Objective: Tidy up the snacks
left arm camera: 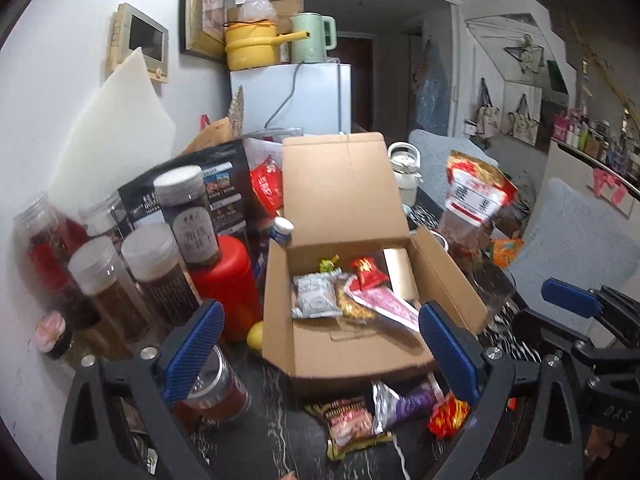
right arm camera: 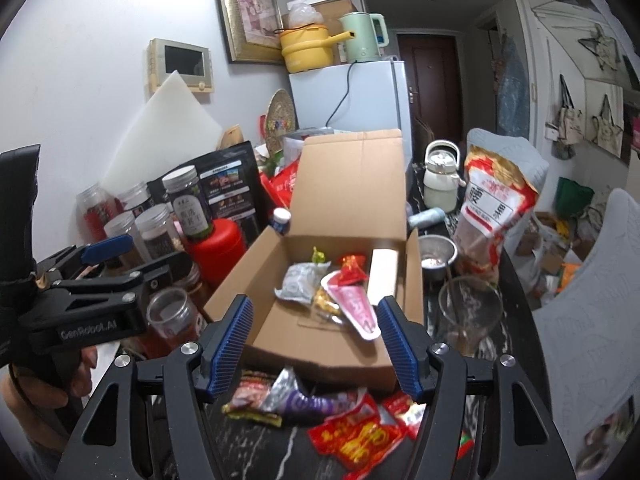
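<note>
An open cardboard box (left arm camera: 340,344) (right arm camera: 280,340) stands on the dark marble table, lid up. Inside lie several snacks: a grey packet (left arm camera: 314,294) (right arm camera: 298,282), a pink wedge packet (left arm camera: 386,304) (right arm camera: 356,308), a red wrapped candy (left arm camera: 368,270) (right arm camera: 352,270). Loose snacks lie in front of the box: a purple-silver packet (left arm camera: 404,402) (right arm camera: 300,402), a red packet (right arm camera: 356,436) (left arm camera: 448,416), a brown-red packet (left arm camera: 348,426). My left gripper (left arm camera: 320,356) is open and empty above the box's near edge. My right gripper (right arm camera: 314,350) is open and empty over the loose snacks.
Several jars (left arm camera: 156,276) and a red canister (left arm camera: 228,280) crowd the left. A tall red-white snack bag (right arm camera: 496,204), a metal cup (right arm camera: 436,254) and a glass (right arm camera: 468,312) stand right of the box. A white kettle (right arm camera: 440,178) is behind.
</note>
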